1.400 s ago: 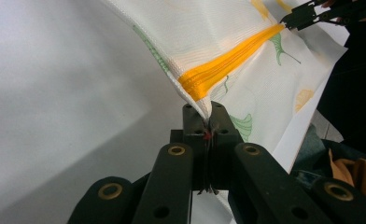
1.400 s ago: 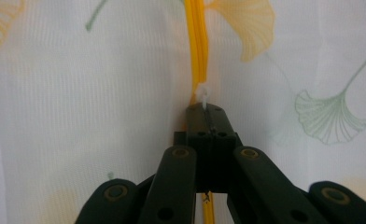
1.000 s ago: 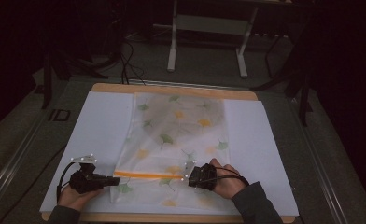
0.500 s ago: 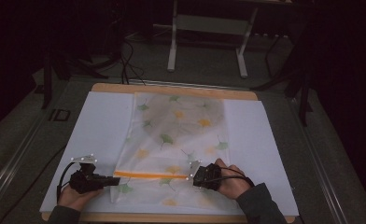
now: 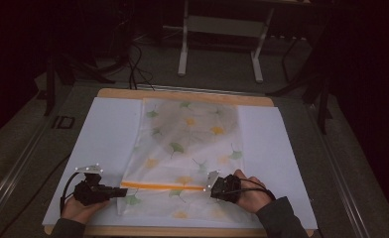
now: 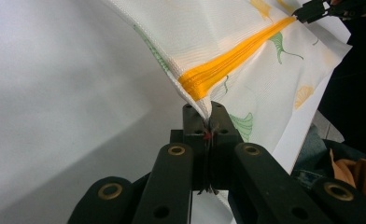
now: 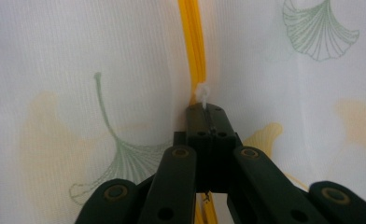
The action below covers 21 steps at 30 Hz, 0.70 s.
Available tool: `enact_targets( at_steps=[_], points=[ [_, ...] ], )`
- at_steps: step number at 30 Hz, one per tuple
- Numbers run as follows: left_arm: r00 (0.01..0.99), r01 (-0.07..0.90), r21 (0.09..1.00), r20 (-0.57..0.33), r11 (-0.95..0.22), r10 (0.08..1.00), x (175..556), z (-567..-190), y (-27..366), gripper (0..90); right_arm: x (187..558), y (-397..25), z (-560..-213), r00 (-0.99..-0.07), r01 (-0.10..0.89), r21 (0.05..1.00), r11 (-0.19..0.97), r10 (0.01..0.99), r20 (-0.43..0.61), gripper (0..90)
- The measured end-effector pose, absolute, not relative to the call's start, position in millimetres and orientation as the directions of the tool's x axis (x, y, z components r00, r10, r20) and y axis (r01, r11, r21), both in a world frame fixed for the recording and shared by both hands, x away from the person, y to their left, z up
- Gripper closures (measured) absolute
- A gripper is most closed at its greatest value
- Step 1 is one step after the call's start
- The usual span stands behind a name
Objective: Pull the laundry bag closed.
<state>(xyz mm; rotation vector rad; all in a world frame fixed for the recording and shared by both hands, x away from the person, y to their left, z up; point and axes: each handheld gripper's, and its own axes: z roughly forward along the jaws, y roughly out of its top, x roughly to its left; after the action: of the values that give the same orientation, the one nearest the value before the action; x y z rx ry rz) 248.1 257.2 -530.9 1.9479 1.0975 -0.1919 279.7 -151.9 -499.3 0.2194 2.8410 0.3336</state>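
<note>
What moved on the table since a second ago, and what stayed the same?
The right gripper slid a little to the person's right along the orange zipper, then came partly back. Its jaws stay shut at the zipper's end. The left gripper stayed where it was, still clamped on the other end of the zipper. The leaf-printed mesh bag and the white sheet under it lie as before.

Dim room, dark beyond the table (image 5: 182,95), a wooden board under a white sheet (image 5: 108,129). Grey floor (image 5: 217,69) all round, carpet-like. Behind the table a pale metal stand (image 5: 220,25) on two legs with flat feet. Black cables (image 5: 133,64) trailing over the floor at the far left. Dark upright posts (image 5: 324,94) at the right. Light falling mostly on the tabletop
</note>
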Motion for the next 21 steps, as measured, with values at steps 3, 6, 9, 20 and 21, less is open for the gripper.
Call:
enact_targets(
  at_steps=[3,6,9,20,21],
  points=[
    [0.6,0.756,0.609,-0.502,-0.237,0.623,248,-531,257,88.9,280,-153,-499,-0.951,0.12,0.247,0.962,0.182,-0.248,90.0],
    [0.599,0.756,0.611,-0.503,-0.235,0.623,248,-531,257,88.9,280,-154,-500,-0.952,0.122,0.248,0.961,0.185,-0.245,90.0],
    [0.6,0.756,0.61,-0.501,-0.237,0.624,248,-531,257,88.9,280,-155,-499,-0.95,0.126,0.247,0.961,0.188,-0.248,90.0],
    [0.601,0.756,0.608,-0.499,-0.243,0.624,249,-531,257,88.9,281,-167,-499,-0.947,0.149,0.248,0.957,0.211,-0.243,90.0],
    [0.601,0.756,0.608,-0.5,-0.241,0.624,249,-531,257,88.9,281,-168,-499,-0.946,0.15,0.248,0.957,0.211,-0.245,90.0]
  ],
)
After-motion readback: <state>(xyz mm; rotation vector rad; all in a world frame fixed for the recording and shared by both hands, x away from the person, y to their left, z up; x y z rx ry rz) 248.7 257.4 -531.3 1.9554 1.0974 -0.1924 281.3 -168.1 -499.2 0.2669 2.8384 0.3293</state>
